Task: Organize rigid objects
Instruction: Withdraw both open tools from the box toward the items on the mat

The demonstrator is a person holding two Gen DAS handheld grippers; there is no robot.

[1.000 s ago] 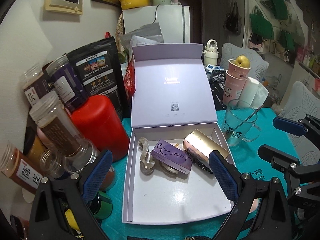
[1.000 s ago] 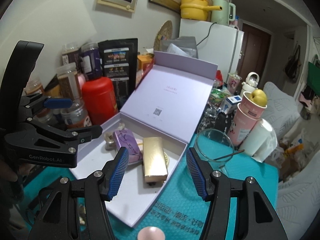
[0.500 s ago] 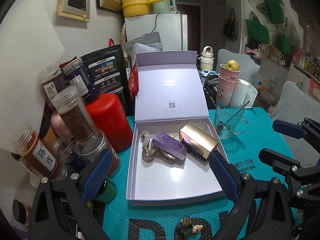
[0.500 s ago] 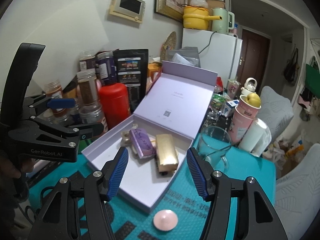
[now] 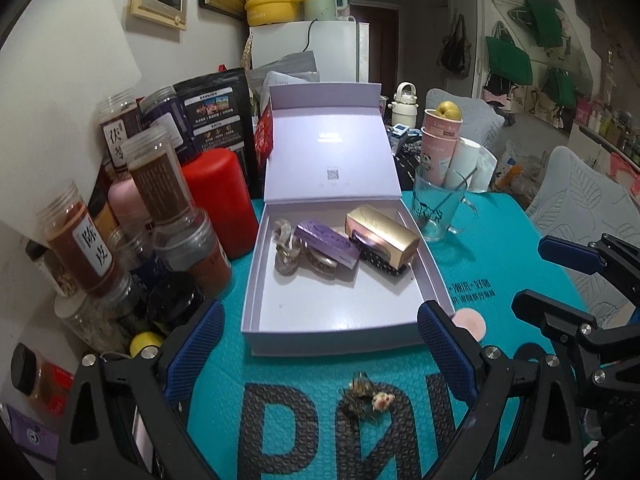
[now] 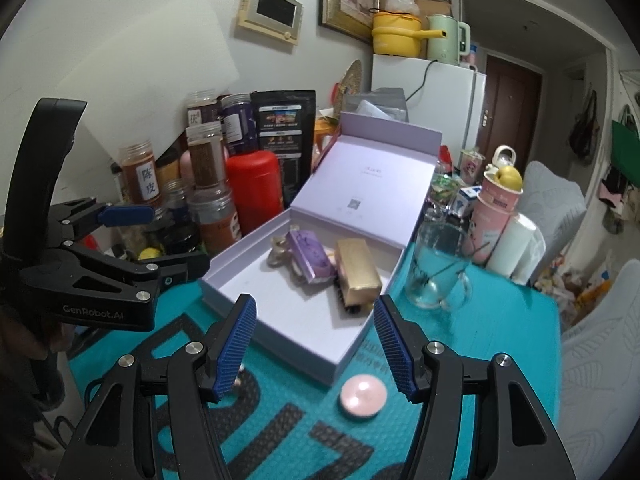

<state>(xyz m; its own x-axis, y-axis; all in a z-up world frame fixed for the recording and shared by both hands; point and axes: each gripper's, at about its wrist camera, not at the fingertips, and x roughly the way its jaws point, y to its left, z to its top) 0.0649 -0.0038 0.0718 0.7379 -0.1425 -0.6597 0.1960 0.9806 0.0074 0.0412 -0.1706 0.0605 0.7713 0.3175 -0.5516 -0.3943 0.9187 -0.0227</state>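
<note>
An open lilac box [image 5: 344, 332] [image 6: 280, 320] sits on the teal mat, its lid standing upright behind. Inside lie a gold box [image 5: 382, 230] [image 6: 357, 272], a purple box [image 5: 326, 242] [image 6: 310, 256], a black dotted item under the gold box [image 5: 384, 262] and clear hair clips [image 5: 285, 252]. A pink round item [image 6: 363, 395] [image 5: 471, 322] lies on the mat by the box's near right corner. A small decorated hair clip [image 5: 364, 396] lies in front of the box. My left gripper [image 5: 320, 356] is open, near the box front. My right gripper [image 6: 316, 350] is open and empty above the box's near corner.
Several jars [image 5: 86, 240] and a red canister [image 5: 222, 204] crowd the left of the box. A glass mug with a spoon [image 5: 438, 208] [image 6: 438, 270], pink cups with a fruit on top [image 5: 440, 140] and a white roll [image 6: 514, 248] stand to the right.
Both grippers have pulled back and up from the box. The pink round item and the small hair clip on the mat have come into view. Both grippers stay open.
</note>
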